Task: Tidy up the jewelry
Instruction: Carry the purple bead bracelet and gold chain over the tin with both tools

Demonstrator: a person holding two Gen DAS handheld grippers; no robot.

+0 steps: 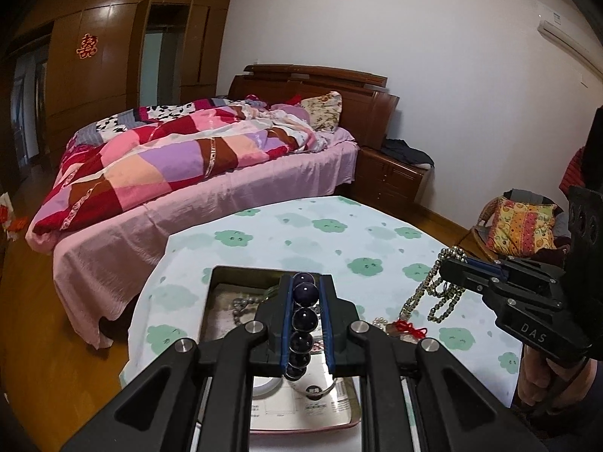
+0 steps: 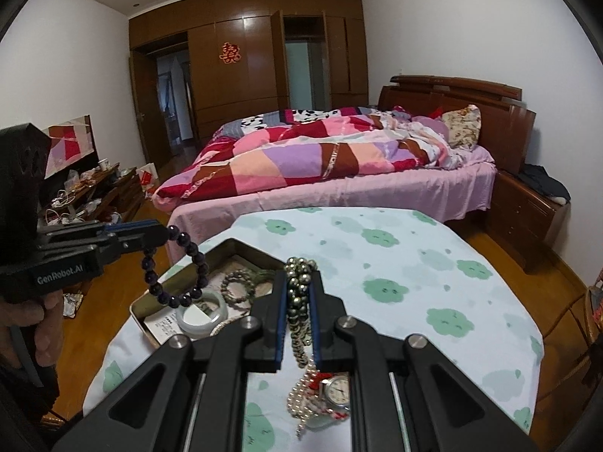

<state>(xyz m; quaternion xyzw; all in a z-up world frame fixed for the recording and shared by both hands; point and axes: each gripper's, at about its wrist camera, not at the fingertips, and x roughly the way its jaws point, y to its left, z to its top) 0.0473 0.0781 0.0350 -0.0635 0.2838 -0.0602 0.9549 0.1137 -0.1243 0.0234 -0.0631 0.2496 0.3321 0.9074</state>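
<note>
While both claws carry pieces, sorting looks roughly midway. Left claw (image 1: 305,324) is clamped on a dark purple bead bracelet (image 1: 304,318), held above the metal tin (image 2: 145,303) at abt 9 o'clock on the bench (image 2: 414,263). Right claw (image 2: 297,324) pinches a greenish-gold bead necklace (image 2: 297,290), strands dangling over the bench. Already in the tin: a grey-green bead bracelet (image 2: 237,286), a pale jade bangle (image 2: 201,314), some printed paper. Left out at 6 o'clock, under the right claw: a pocket watch (image 2: 339,390), a pearl strand (image 2: 301,406), red cord; the tangle is poorly seen, so there may be more. Writing: "GenRobot.AI" on the left claw body, "DAS" on the right; the paper's print is too small to read.
</note>
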